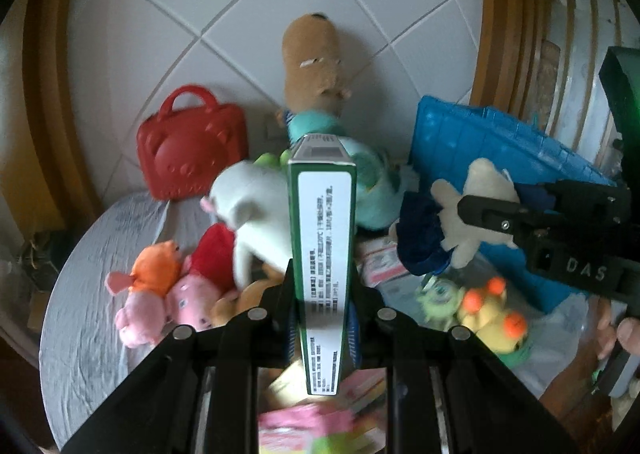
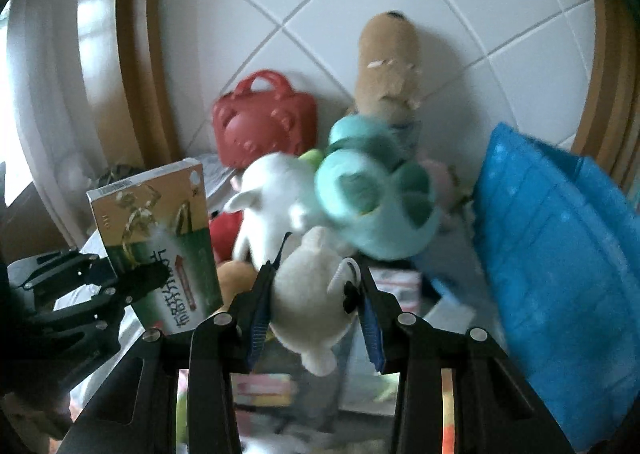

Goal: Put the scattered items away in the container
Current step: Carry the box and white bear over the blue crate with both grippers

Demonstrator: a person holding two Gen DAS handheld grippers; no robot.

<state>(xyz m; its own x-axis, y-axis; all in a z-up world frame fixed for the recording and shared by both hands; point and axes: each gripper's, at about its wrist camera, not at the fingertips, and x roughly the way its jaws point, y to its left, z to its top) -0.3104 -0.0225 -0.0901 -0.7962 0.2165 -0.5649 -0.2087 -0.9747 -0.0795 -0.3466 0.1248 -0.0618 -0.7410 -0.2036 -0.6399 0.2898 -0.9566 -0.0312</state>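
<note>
At lower centre, the left hand-held gripper [image 1: 322,294] clamps a green box [image 1: 323,254], long axis pointing away up-frame. Right hand-held gripper [image 2: 312,294] pinches a cream plush toy [image 2: 310,294], centre frame.

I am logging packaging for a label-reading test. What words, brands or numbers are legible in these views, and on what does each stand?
"DAS": raised letters on the black body of the right gripper, seen from the left wrist view.
Green box held in the left gripper: white side panel of small Chinese print, too small to read.
The same box's front, right wrist view: large Chinese characters, too blurred to read reliably.
</note>
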